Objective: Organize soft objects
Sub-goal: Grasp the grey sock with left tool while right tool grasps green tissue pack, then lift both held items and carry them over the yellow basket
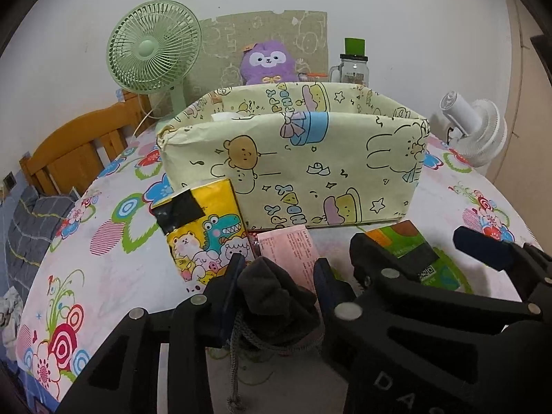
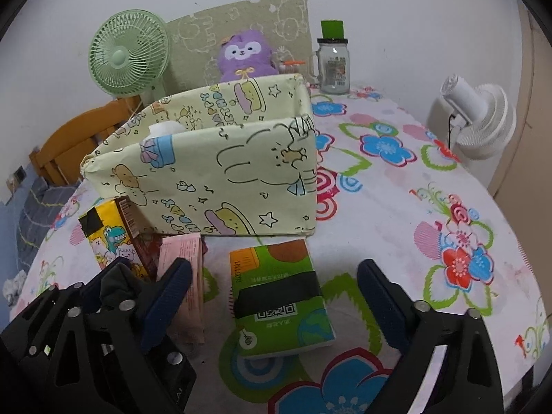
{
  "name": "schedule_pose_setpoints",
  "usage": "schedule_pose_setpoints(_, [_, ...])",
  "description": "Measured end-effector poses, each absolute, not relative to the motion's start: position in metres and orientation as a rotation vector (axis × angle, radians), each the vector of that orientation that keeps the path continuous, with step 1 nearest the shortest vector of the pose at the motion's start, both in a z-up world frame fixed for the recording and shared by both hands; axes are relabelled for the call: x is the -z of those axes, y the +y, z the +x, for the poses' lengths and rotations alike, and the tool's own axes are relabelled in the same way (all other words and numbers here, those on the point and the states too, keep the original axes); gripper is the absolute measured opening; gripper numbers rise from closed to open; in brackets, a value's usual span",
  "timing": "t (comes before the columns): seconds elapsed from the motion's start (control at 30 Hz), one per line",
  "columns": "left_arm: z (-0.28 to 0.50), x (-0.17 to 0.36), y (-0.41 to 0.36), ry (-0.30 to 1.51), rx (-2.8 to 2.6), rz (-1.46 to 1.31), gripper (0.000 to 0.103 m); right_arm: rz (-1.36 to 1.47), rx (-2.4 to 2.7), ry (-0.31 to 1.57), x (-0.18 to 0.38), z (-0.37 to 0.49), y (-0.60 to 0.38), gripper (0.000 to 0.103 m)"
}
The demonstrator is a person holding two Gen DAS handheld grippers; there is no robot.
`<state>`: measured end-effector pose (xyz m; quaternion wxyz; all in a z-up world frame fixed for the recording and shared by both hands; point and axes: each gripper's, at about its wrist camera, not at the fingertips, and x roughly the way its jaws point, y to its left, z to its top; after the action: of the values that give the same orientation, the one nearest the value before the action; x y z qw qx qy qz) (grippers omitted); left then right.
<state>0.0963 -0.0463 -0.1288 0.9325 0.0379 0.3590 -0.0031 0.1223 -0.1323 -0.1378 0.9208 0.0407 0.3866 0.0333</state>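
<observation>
My left gripper (image 1: 277, 269) is shut on a dark grey drawstring pouch (image 1: 276, 296), held just above the table in front of the cartoon-printed box (image 1: 310, 158). The pouch also shows in the right wrist view (image 2: 115, 288). My right gripper (image 2: 276, 276) is open, its fingers on either side of a green tissue pack (image 2: 276, 286) that lies flat on the tablecloth. The right gripper shows in the left wrist view (image 1: 407, 252) too. A yellow dinosaur tissue pack (image 1: 200, 227) leans against the box. A pink pack (image 1: 293, 252) lies beside it.
A green desk fan (image 1: 151, 55), a purple plush (image 1: 269, 62) and a glass jar with a green lid (image 1: 352, 65) stand behind the box. A white fan (image 1: 476, 131) stands at the right edge. A wooden chair (image 1: 79, 145) is at the left.
</observation>
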Motion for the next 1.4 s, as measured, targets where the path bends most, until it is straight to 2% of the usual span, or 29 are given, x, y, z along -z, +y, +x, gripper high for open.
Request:
schedule_pose_setpoints(0.07, [0.098, 0.130, -0.048, 0.736, 0.000, 0.090, 0.042, 0.090, -0.064, 0.806, 0.140, 0.125, -0.134, 0.089])
schedule_pose_setpoints(0.17, [0.099, 0.133, -0.052, 0.737, -0.009, 0.115, 0.041, 0.099, -0.065, 0.846, 0.147, 0.131, -0.137, 0.075])
schedule_pose_setpoints(0.33, [0.101, 0.134, -0.051, 0.742, -0.004, 0.119, 0.041, 0.133, -0.082, 0.873, 0.152, 0.136, -0.138, 0.064])
schedule_pose_setpoints(0.37, [0.102, 0.134, -0.051, 0.743, -0.002, 0.120, 0.041, 0.134, -0.082, 0.875, 0.153, 0.136, -0.138, 0.058])
schedule_pose_setpoints(0.57, [0.102, 0.133, -0.049, 0.746, -0.001, 0.113, 0.036, 0.133, -0.069, 0.875, 0.150, 0.135, -0.136, 0.047])
schedule_pose_setpoints(0.9, [0.090, 0.123, -0.040, 0.734, 0.034, 0.052, 0.028, 0.108, -0.067, 0.835, 0.135, 0.120, -0.129, 0.045])
schedule_pose_setpoints(1.4, [0.062, 0.089, -0.039, 0.644, 0.049, 0.037, 0.026, 0.098, -0.063, 0.737, 0.095, 0.089, -0.126, 0.044])
